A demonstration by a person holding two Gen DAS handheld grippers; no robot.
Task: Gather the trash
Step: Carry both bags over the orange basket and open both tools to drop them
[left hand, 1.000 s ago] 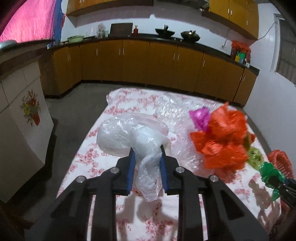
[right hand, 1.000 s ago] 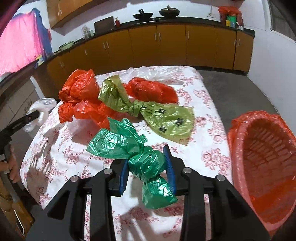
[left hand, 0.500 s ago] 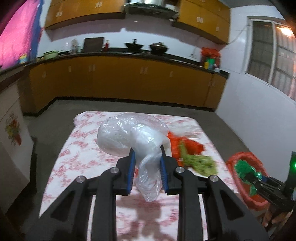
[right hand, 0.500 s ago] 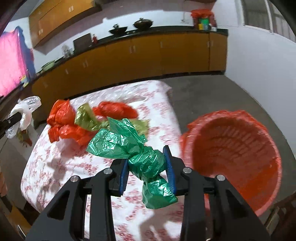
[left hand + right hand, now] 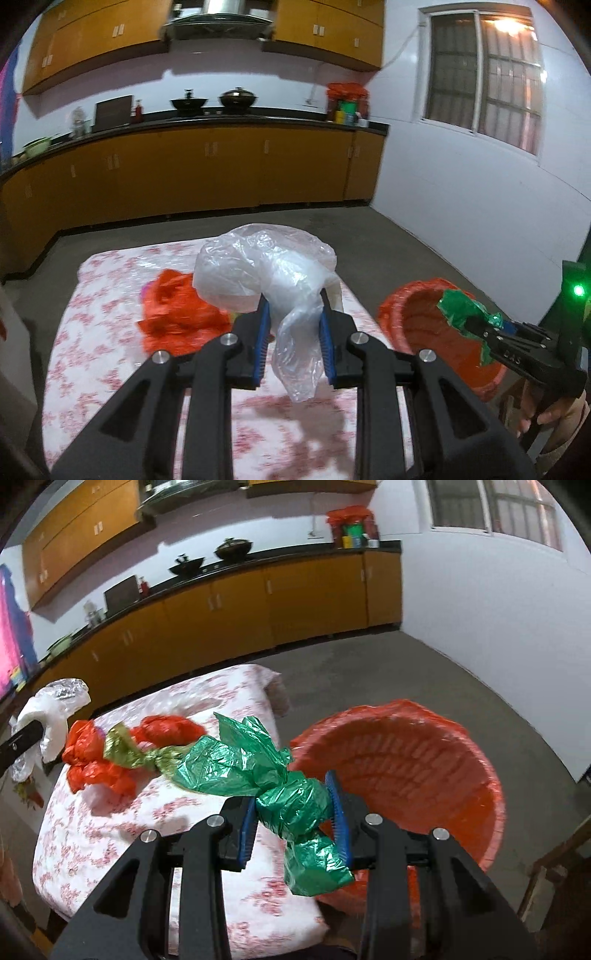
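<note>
My left gripper [image 5: 293,332] is shut on a clear plastic bag [image 5: 258,269], held above the flowered table [image 5: 92,354]. My right gripper [image 5: 293,816] is shut on a crumpled green plastic bag [image 5: 258,768], at the table's right edge beside the orange basket [image 5: 424,768]. In the left wrist view the right gripper [image 5: 476,326] with the green bag [image 5: 461,306] hangs over the basket's rim [image 5: 406,299]. Red bags [image 5: 96,768] and an olive-green bag [image 5: 136,753] lie on the table. In the right wrist view the clear bag [image 5: 51,705] shows at far left.
Orange kitchen cabinets [image 5: 184,173] with a dark counter run along the back wall. Grey floor [image 5: 369,672] lies between table and cabinets. A white wall with a window [image 5: 480,81] stands on the right. A person's hand [image 5: 554,413] holds the right gripper's handle. A wooden piece [image 5: 554,867] stands beside the basket.
Both grippers have swung to the right and risen with their bags. The orange basket has come into the left wrist view, and it now fills more of the right wrist view.
</note>
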